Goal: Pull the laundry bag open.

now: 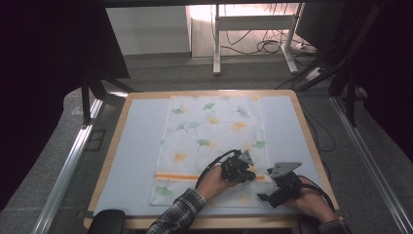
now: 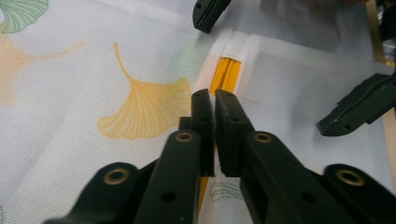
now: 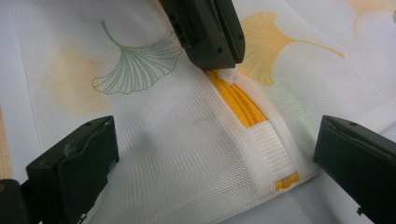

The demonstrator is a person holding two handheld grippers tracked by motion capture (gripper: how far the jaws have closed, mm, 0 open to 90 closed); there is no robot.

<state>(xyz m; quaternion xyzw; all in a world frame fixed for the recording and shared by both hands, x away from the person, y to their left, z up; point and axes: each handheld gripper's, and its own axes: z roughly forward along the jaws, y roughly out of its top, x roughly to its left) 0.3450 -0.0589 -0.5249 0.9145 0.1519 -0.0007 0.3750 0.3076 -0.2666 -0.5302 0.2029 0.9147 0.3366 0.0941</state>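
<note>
Mesh laundry bag (image 1: 214,141) with ginkgo-leaf print lay flat on the pale blue mat (image 1: 141,146), mid-table, long axis running 12 to 6 o'clock in the high view. Its orange zipper (image 1: 195,176) crossed the bag near the 6 o'clock end.

Left gripper (image 1: 242,171) sat on the zipper line toward the bag's 3 o'clock edge. Jaws were closed, only a thin slit between them in the left gripper view. In the right gripper view a small white tab (image 3: 229,74) at the zipper's end poked out under the tips, so they looked pinched on the zipper pull; the slider itself was hidden.

Right gripper (image 1: 276,191) was at 4 o'clock of the left, just beside it. Jaws were wide open, straddling the bag's white webbing end (image 3: 275,149) and the zipper end, clamping nothing; whether the tips touched the mesh couldn't be told.
</note>
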